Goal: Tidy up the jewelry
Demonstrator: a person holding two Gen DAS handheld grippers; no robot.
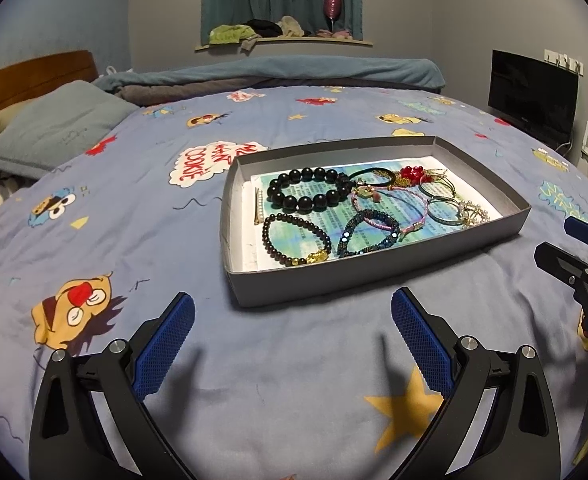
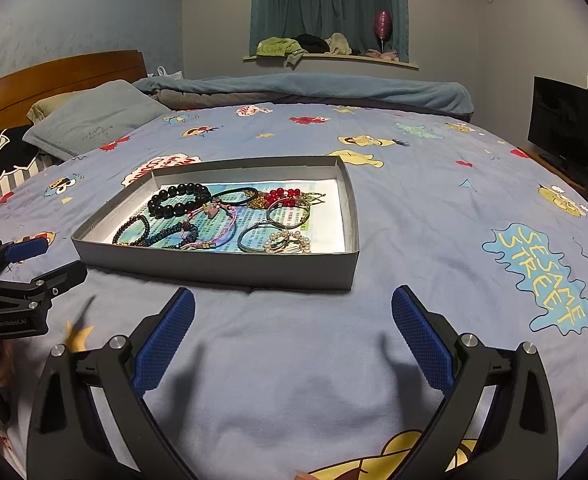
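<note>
Your left tool (image 1: 292,322) at bottom of frame: spread wide, empty, hovering low over bedspread (image 1: 134,240), aimed left of tray.
Your right tool (image 2: 293,322) likewise splayed, nothing held, squared to tray's near wall.
Mid-frame: shallow grey tray (image 1: 373,276) flat on bed, paper-lined, likely so pieces show up.
Jewelry all inside tray: large black bead bracelet (image 1: 307,194) upper left, small dark bead bracelet (image 1: 295,240) lower left, blue beaded bracelet (image 1: 367,236) centre, red beads (image 1: 411,174) toward far wall, pearl piece (image 1: 471,212) right.
Cords overlap mid-tray. Fits either sorted pile or pile awaiting sorting.
</note>
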